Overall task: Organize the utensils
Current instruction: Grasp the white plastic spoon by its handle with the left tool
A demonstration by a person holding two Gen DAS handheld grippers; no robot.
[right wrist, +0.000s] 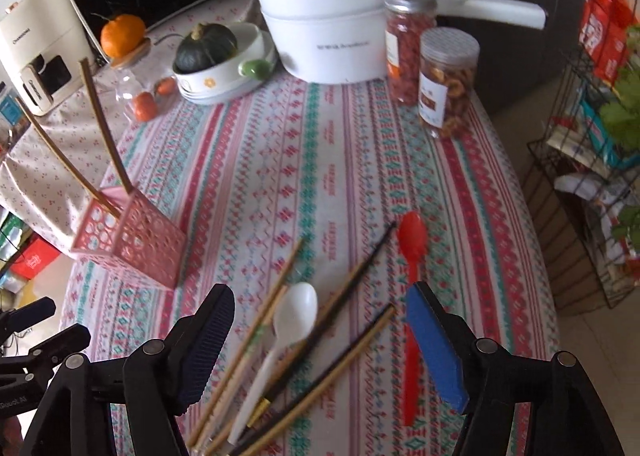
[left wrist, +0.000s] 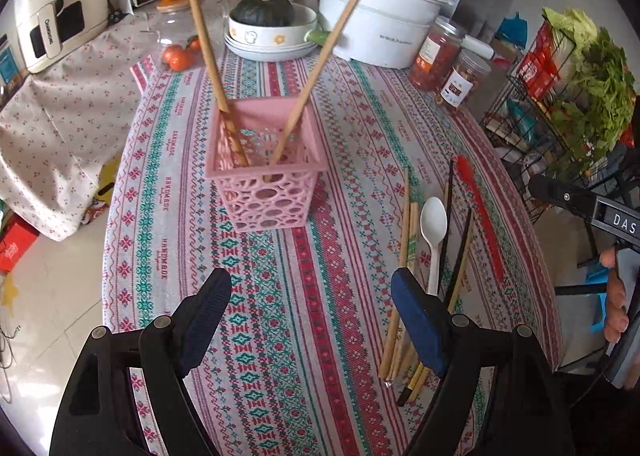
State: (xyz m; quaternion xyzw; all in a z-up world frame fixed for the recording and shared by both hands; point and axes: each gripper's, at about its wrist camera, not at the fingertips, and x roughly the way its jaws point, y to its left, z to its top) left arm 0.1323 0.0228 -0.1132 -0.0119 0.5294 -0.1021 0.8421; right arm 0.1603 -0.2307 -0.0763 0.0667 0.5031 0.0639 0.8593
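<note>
Hovering with jaws apart and nothing between them, the left gripper has the pink basket ahead of it, two chopsticks leaning inside. Loose chopsticks, a white spoon and a red spoon lie beneath the right gripper, likewise spread and empty; the basket stands to its left.

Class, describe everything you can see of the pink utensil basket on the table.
The pink basket is a square, open-topped holder that looks like plastic, its walls pierced with round and oval holes below a solid rim. It stands upright on the patterned tablecloth, apart from the loose utensils. Two wooden chopsticks stand in it, leaning outward against opposite sides of the rim. Neither claw touches it.
</note>
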